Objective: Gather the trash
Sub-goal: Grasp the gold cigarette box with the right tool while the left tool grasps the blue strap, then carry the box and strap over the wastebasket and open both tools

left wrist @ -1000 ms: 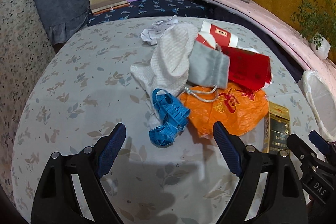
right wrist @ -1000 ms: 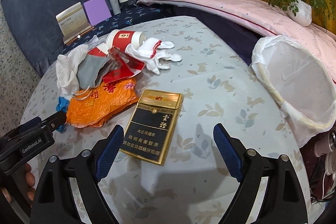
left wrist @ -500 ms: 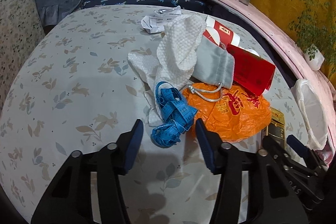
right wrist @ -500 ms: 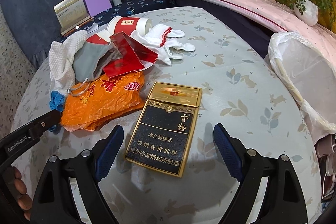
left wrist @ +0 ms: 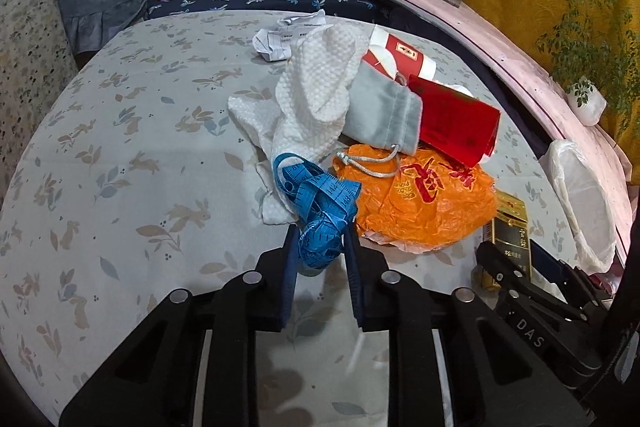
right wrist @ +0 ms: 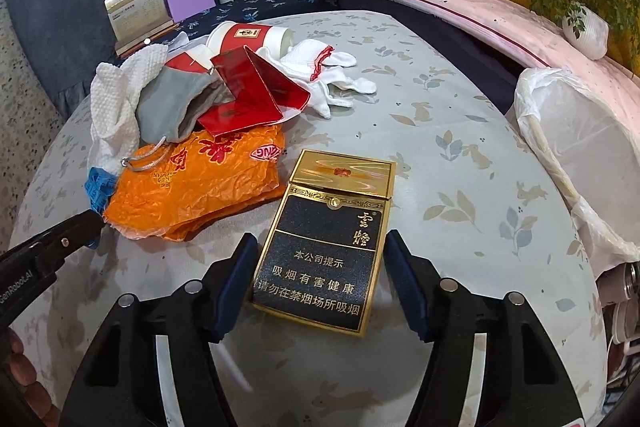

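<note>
The left gripper point(left wrist: 320, 251), jaws just closing, pinches the blue tape measure point(left wrist: 320, 203); the right gripper point(right wrist: 318, 267), also closing, straddles the cigarette pack point(right wrist: 324, 243) without touching.

Both grippers are angled down at the table. The left gripper point(left wrist: 320, 247) has just been closing, and its jaws are now pinched on the tangled blue tape measure point(left wrist: 320, 203). The right gripper point(right wrist: 320, 267) has been closing too, with the cigarette pack point(right wrist: 326, 239) sitting between jaws not yet touching it.
</note>
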`<state>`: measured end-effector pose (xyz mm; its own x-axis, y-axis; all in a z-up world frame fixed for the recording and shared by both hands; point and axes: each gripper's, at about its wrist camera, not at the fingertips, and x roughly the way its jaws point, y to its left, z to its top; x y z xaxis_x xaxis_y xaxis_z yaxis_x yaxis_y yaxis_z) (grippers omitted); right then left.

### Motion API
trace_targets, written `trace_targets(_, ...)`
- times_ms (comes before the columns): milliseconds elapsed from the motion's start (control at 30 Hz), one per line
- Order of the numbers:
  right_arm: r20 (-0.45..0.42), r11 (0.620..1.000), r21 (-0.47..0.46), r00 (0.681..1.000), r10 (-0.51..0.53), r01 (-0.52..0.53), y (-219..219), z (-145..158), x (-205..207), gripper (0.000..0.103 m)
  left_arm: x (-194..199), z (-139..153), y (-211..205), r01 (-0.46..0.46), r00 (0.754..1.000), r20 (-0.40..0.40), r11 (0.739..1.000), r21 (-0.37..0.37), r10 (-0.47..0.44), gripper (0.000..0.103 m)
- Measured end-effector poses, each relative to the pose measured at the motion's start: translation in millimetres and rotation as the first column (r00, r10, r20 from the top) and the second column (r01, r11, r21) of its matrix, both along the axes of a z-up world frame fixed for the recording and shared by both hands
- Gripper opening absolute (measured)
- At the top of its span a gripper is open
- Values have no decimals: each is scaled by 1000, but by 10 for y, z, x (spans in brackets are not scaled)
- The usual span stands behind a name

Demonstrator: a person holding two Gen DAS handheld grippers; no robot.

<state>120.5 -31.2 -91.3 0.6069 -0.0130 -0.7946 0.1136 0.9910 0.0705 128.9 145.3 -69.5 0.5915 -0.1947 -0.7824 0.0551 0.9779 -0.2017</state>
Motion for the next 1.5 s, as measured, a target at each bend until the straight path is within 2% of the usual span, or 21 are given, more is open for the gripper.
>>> trace_targets(233,7,999,50,1000,-14,13,-127,39,-109,58,-152,197,-86,9,999,41,1000,-7,-8,21)
trace_targets(500,53,995,90,998,-40,35,-329,216,-269,56,-292,444,-200,17,996,93,1000,-15,-16,20)
trace_targets(533,58,995,95,997,-41,35,-356,241,-287,52,-309,478,-221,21,995,100,1000,-15,-19,20)
trace_targets(567,59,995,98,998,-38,32,-378,257,-294,20,-326,513,-246,23,994,108,1000,-12,-22,20)
trace_targets(633,49,992,125,998,-28,22,-421,261,-295,17,-352,573,-304,31,992,122,999,-5,-31,20)
trace_targets(767,21,993,114,999,-33,30,-484,193,-320,19,-397,639,-408,49,990,132,999,0,-48,20)
trace_targets(833,19,992,120,999,-46,43,-509,170,-360,30,-409,640,-451,56,990,131,998,6,-56,20)
trace_targets(900,19,992,121,999,-48,45,-519,157,-386,48,-410,609,-481,62,991,120,998,5,-62,20)
trace_targets(1000,28,991,127,998,-47,43,-504,172,-411,61,-415,557,-505,66,992,104,998,5,-66,20)
trace_targets(1067,30,992,122,999,-40,37,-464,175,-402,64,-425,545,-502,69,992,101,998,0,-69,20)
trace_targets(1200,5,996,86,1000,-10,9,-343,95,-332,64,-444,541,-517,79,991,104,997,1,-79,20)
trace_targets(1333,7,996,87,1000,4,-5,-291,45,-312,63,-452,522,-499,79,992,99,997,-1,-79,20)
trace_targets(1433,-4,994,103,999,36,-35,-259,44,-292,52,-462,526,-482,76,992,99,997,-6,-75,20)
trace_targets(1500,-10,995,93,999,44,-43,-218,55,-283,51,-472,552,-480,75,992,105,997,-7,-74,20)
